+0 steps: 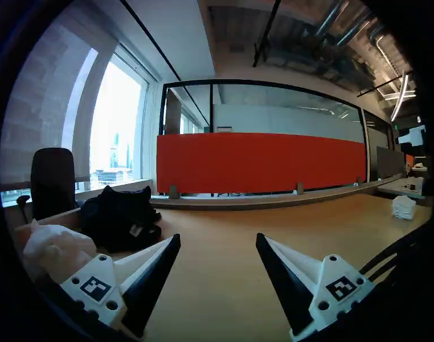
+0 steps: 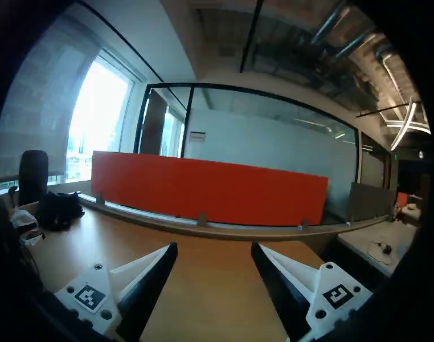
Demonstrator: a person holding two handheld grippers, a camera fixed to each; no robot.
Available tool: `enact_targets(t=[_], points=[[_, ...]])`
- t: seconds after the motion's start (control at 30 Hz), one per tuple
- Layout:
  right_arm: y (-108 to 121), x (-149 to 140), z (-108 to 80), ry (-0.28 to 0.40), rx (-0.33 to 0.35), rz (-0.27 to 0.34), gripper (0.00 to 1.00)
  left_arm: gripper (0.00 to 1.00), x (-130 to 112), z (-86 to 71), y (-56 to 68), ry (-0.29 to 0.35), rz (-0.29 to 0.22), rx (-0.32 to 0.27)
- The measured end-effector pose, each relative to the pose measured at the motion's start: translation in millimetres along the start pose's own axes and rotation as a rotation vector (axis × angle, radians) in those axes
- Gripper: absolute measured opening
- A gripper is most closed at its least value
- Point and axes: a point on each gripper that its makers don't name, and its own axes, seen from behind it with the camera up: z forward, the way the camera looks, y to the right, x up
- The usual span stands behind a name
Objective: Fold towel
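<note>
In the left gripper view my left gripper (image 1: pixel 218 238) is open over the bare wooden desk (image 1: pixel 228 268), nothing between its white and black fingers. A small stack of folded white towels (image 1: pixel 404 207) sits at the far right of the desk. A crumpled white cloth or bag (image 1: pixel 54 249) lies at the near left, beside the left finger. In the right gripper view my right gripper (image 2: pixel 213 246) is also open, holding nothing, above the same wooden desk (image 2: pixel 217 290).
A black bag (image 1: pixel 121 216) lies on the desk at the left, also seen far left as a black bag (image 2: pixel 58 210). An orange divider panel (image 1: pixel 261 162) runs along the desk's far edge. A black office chair (image 1: pixel 52 179) stands by the window. A neighbouring white desk (image 2: pixel 382 239) sits at right.
</note>
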Motion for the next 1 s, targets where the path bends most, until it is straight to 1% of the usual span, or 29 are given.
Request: enact_targets(t=[0.1, 0.2, 0.5, 0.73, 1.0], points=[[9, -3, -0.7, 0.019, -0.009, 0.015, 1.0, 0.99, 0, 0.2, 0.4, 0.0, 0.0, 0.0], [17, -12, -0.9, 0.028, -0.016, 0.034, 1.0, 0.99, -1, 0.3, 0.4, 0.0, 0.0, 0.0], [32, -53, 0.6, 0.042, -0.039, 0.064, 1.0, 0.99, -1, 0.8, 0.9, 0.0, 0.0, 0.0], [31, -83, -0.3, 0.047, -0.04, 0.08, 1.0, 0.99, -2, 0.6, 1.4, 0.001, 0.0, 0.0], [29, -105, 3.8, 0.049, -0.031, 0.082, 1.0, 0.98, -2, 0.5, 1.6, 0.001, -0.001, 0.0]])
